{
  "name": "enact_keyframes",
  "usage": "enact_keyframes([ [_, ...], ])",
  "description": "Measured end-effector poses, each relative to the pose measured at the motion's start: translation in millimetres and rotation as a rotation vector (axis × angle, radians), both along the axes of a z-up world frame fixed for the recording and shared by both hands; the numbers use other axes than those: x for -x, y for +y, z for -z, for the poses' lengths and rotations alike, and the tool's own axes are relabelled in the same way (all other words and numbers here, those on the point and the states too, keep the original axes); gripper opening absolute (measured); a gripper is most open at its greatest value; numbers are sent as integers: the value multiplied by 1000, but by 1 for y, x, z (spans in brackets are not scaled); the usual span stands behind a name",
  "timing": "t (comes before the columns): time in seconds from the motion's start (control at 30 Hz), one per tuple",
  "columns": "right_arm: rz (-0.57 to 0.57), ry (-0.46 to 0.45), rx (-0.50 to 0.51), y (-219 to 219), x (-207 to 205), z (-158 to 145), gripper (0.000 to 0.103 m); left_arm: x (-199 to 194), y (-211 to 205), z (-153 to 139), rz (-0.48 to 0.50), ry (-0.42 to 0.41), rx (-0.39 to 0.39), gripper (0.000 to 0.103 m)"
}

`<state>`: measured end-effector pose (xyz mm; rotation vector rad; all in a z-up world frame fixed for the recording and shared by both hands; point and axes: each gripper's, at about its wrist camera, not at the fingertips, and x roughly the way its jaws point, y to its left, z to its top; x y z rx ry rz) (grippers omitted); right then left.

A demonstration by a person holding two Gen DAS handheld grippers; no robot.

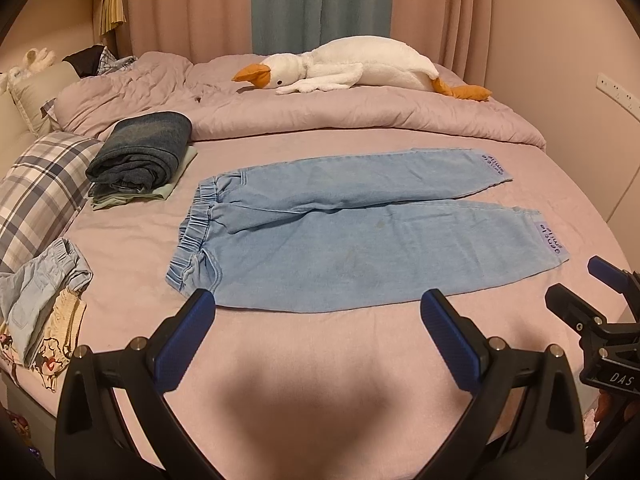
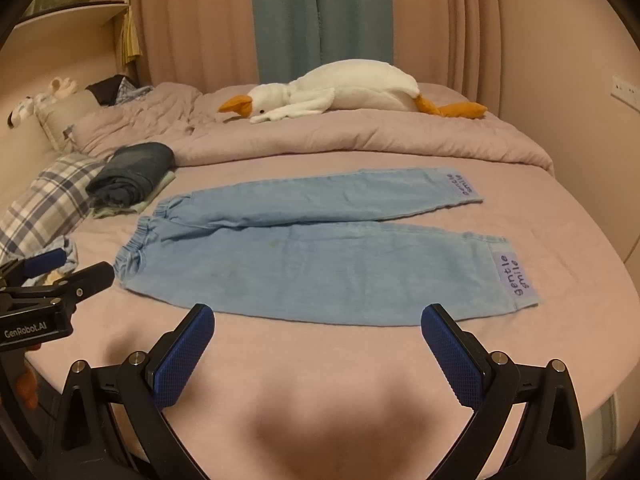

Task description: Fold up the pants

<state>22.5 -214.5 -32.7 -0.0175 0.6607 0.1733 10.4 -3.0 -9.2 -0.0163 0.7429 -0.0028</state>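
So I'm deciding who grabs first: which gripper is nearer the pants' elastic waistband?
Left. The left gripper hovers open just short of the near leg, beside the waistband. The right gripper hovers open further toward the cuff label.

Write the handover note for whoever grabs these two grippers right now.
Left gripper: open, holding nothing, hovering at the near edge of the pants.
Right gripper: open, holding nothing, near the cuff end.
Light blue pants: flat on the pink bed sheet, waistband left, cuffs right, legs side by side.
Done: pants spread out.
Left: every fold. The stack of folded clothes beyond the waistband is probably where they go.
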Motion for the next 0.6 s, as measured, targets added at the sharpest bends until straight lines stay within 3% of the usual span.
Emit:
enact_keyframes([
  [0.2, -7, -5, 0, 0, 0, 0, 103, -2, 5, 3, 5, -5, 7, 103],
  [0.3, -17, 0, 3, 1, -3, 3, 103, -9, 16, 10, -4, 3, 59, 103],
  [0.53, -43, 21, 44, 7, -13, 20, 103, -25, 41, 37, -87, 113, 214, 102],
  [0.6, -48, 29, 43, 8, -16, 23, 103, -27, 45, 38, -98, 128, 183, 102],
])
